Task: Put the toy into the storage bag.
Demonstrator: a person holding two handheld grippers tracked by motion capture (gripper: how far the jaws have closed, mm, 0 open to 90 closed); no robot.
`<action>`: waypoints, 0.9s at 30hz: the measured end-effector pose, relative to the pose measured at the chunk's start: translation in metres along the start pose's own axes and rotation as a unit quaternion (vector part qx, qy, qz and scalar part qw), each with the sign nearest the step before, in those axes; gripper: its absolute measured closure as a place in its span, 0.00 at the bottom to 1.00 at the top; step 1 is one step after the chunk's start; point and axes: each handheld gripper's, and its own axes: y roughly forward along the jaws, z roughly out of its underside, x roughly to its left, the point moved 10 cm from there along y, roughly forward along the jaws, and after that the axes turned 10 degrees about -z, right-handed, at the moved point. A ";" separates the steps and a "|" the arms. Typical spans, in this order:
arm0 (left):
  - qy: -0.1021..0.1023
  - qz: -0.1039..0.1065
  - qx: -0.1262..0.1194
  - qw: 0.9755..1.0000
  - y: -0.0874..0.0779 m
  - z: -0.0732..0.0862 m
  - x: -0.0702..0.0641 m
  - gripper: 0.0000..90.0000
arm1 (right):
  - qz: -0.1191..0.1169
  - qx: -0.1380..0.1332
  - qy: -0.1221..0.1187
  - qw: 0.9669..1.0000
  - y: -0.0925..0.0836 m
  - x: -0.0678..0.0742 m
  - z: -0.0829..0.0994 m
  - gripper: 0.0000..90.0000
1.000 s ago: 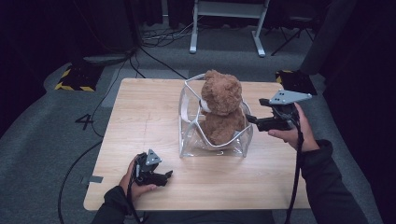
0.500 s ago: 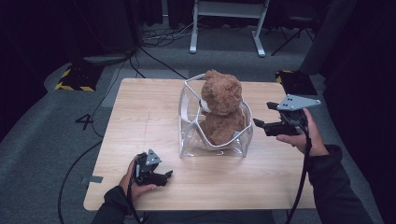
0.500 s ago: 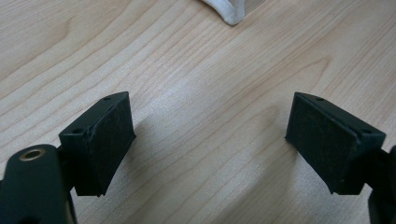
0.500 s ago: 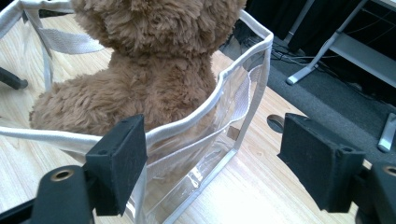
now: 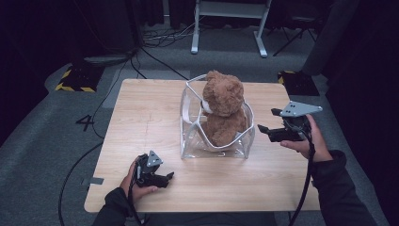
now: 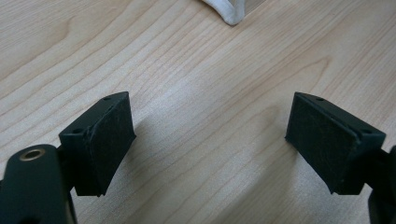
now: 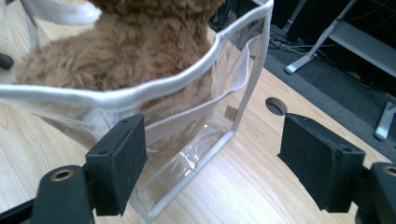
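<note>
On the table point(image 5: 141, 122), high view: a clear bag point(image 5: 214, 141) stands upright near the middle, white piping round its rim, white straps at the back. A brown bear point(image 5: 222, 110) sits in it, head and shoulders above the rim. Right gripper point(image 5: 264, 131) hangs level just beside the bag's right wall, not touching, jaws apart with nothing between them. Left gripper point(image 5: 167, 177) rests low at the near edge, well apart from the bag, jaws also apart and empty.

Left gripper view: both pads point(image 6: 109, 140) stand wide over bare wood. One white bag corner point(image 6: 229, 11) shows at the top, well clear of the jaws.

Right gripper view: jaws wide, empty. Left pad point(image 7: 122, 163) sits just before the clear wall point(image 7: 187, 154); the piped rim point(image 7: 154, 91) runs above it, sagging under the plush point(image 7: 116, 51).

Handling, as I judge it: bear is light, soft, squashes easily, not fragile, fur gives good friction. Bag film is thin, floppy and slick; it creases and would slip from flat pads. Piping and side seam are the firmer parts. Best hold for the bag is the rim piping or a strap, pinched between the pads. For the bear, take the head or an arm above the rim, with the other gripper pinning the bag's near rim so it does not lift along.
</note>
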 end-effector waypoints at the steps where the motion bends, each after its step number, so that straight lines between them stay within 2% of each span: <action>1: 0.000 0.000 0.000 1.000 0.000 0.000 0.000 0.17 | 0.002 0.001 0.002 1.000 0.000 0.000 0.001 0.26; 9: 0.000 0.000 0.000 1.000 0.000 0.000 0.000 0.17 | 0.008 0.014 0.003 1.000 0.006 -0.004 0.017 0.26; 17: 0.000 0.000 0.000 1.000 0.000 0.000 0.000 0.17 | 0.007 0.054 0.009 0.998 0.022 -0.004 0.047 0.26; 27: 0.000 0.000 0.000 1.000 0.000 0.000 0.000 0.17 | 0.008 0.076 0.014 0.997 0.031 -0.003 0.069 0.28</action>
